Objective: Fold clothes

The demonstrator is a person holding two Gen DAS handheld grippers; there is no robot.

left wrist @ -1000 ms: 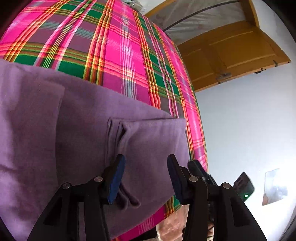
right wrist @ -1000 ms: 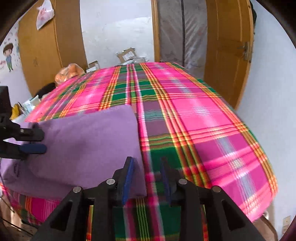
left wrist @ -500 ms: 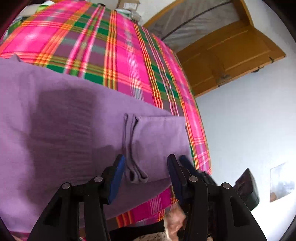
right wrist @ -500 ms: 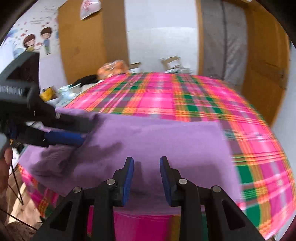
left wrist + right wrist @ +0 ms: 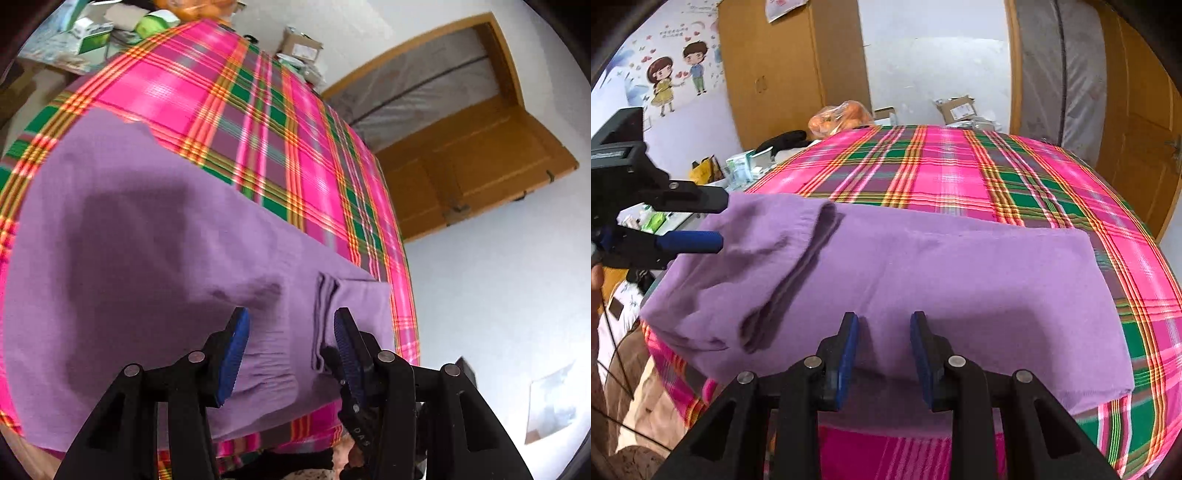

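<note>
Right wrist view: a bed under a pink, green and orange plaid cloth (image 5: 960, 177) carries a folded purple knit garment (image 5: 923, 277) along its near edge, overhanging slightly. My left gripper (image 5: 718, 221) hangs at the garment's left end, jaws spread, pinching nothing. My right gripper (image 5: 884, 350) hovers over the near edge, jaws apart, empty.

A bed (image 5: 960, 177) under a pink-and-green plaid sheet fills the room's middle. Behind it stand a wooden wardrobe (image 5: 783, 66) and a white wall (image 5: 923, 62). A mattress (image 5: 1063, 70) in plastic wrap leans upright by a wooden door (image 5: 1137, 140). The left wall carries a cartoon sticker (image 5: 676, 81) of 2 children. Boxes (image 5: 956, 109) and an orange bag (image 5: 842, 118) crowd the bed's far side. Daylight is soft.
</note>
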